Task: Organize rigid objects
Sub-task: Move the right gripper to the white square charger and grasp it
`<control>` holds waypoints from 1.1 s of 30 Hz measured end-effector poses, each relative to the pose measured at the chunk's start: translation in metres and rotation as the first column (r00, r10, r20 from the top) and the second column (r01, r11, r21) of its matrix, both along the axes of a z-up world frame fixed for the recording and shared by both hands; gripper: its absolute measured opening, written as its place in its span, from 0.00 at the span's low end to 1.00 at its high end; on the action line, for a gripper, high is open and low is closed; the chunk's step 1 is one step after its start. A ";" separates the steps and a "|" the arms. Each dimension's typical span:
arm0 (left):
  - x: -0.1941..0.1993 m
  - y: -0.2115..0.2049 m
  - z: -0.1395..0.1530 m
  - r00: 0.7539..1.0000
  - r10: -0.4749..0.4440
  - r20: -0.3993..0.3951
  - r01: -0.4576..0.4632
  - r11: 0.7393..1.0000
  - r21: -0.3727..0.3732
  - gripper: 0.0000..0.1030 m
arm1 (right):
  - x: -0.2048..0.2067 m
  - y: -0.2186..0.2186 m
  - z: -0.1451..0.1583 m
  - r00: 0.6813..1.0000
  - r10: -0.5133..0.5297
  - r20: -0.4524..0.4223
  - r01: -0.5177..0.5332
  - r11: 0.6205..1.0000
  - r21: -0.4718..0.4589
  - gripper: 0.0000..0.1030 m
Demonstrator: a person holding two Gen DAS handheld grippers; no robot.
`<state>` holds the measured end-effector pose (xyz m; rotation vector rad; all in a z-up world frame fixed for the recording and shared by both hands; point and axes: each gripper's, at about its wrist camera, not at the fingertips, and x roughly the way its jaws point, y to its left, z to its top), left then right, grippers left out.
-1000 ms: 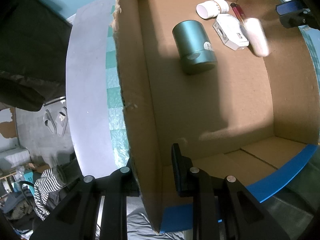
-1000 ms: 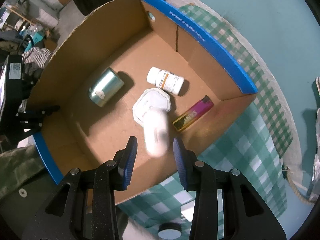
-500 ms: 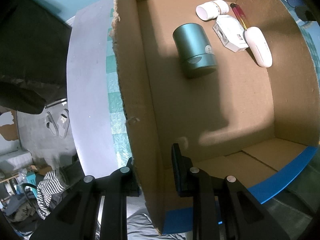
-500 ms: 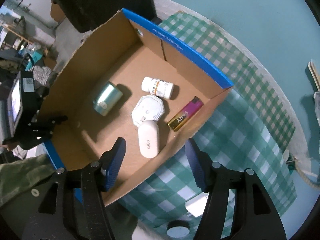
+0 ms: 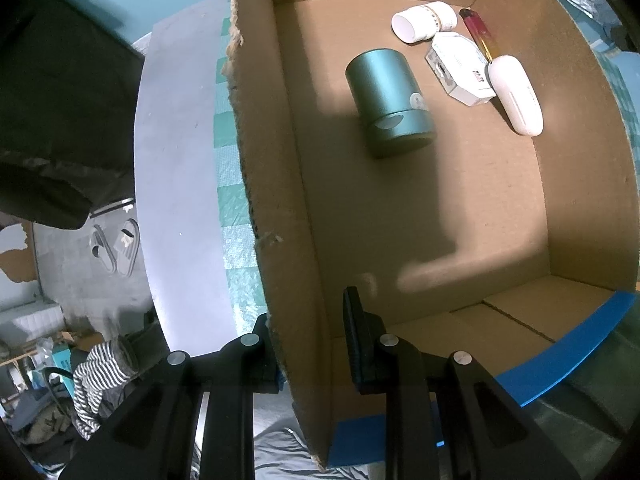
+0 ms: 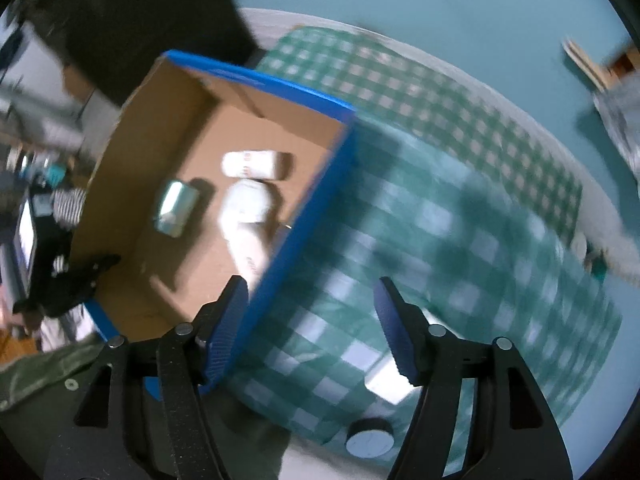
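Figure: two wrist views of the sorting box. Largest first, we see the cardboard box point(image 5: 420, 208) filling the left wrist view, its torn wall running down the centre-left; the left tongs point(image 5: 308, 344) at bottom centre are clamped shut on that wall. On the box floor, upper right of the frame, lie the green canister point(image 5: 390, 100), the white oblong case point(image 5: 516, 94), the white hexagonal box point(image 5: 460, 68), the pill bottle point(image 5: 424, 20) and the lighter point(image 5: 478, 34) — the last four clustered and touching. In the blurred right wrist view the right tongs point(image 6: 310, 326) stand apart and empty over the checked cloth point(image 6: 460, 240) on the tabletop, right of the box's blue edge.

To do this step well, we judge, keep the wall pinched steady while the free tongs seek the next item.

Against the earlier frames, the oblong case — then between the right tongs — now rests in the box; those jaws have just been opening.
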<state>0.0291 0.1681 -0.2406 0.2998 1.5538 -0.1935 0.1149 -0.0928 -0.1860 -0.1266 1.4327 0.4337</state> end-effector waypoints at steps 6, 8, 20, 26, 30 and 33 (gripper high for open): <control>0.001 -0.001 0.004 1.000 -0.007 0.004 0.007 1.000 -0.007 0.22 | -0.002 -0.062 -0.019 0.974 -0.216 -0.061 0.217 0.976 0.002 0.68; 0.001 -0.001 0.003 1.000 -0.009 0.004 0.009 1.000 -0.006 0.22 | -0.005 -0.081 -0.028 0.955 -0.284 -0.081 0.284 0.959 -0.011 0.68; 0.001 -0.004 0.002 1.000 -0.011 -0.004 0.011 1.000 -0.009 0.22 | -0.026 -0.122 -0.083 0.891 -0.431 -0.144 0.426 0.903 -0.066 0.68; 0.000 -0.004 0.003 1.000 -0.010 -0.004 0.010 1.000 -0.006 0.22 | -0.023 -0.124 -0.102 0.881 -0.454 -0.134 0.447 0.891 -0.085 0.68; -0.001 -0.005 0.002 1.000 -0.007 -0.001 0.007 1.000 -0.006 0.22 | -0.017 -0.123 -0.118 0.876 -0.458 -0.152 0.447 0.888 -0.105 0.68; -0.001 -0.004 0.002 1.000 -0.005 -0.002 0.005 1.000 -0.005 0.22 | -0.016 -0.121 -0.123 0.876 -0.457 -0.155 0.443 0.889 -0.117 0.67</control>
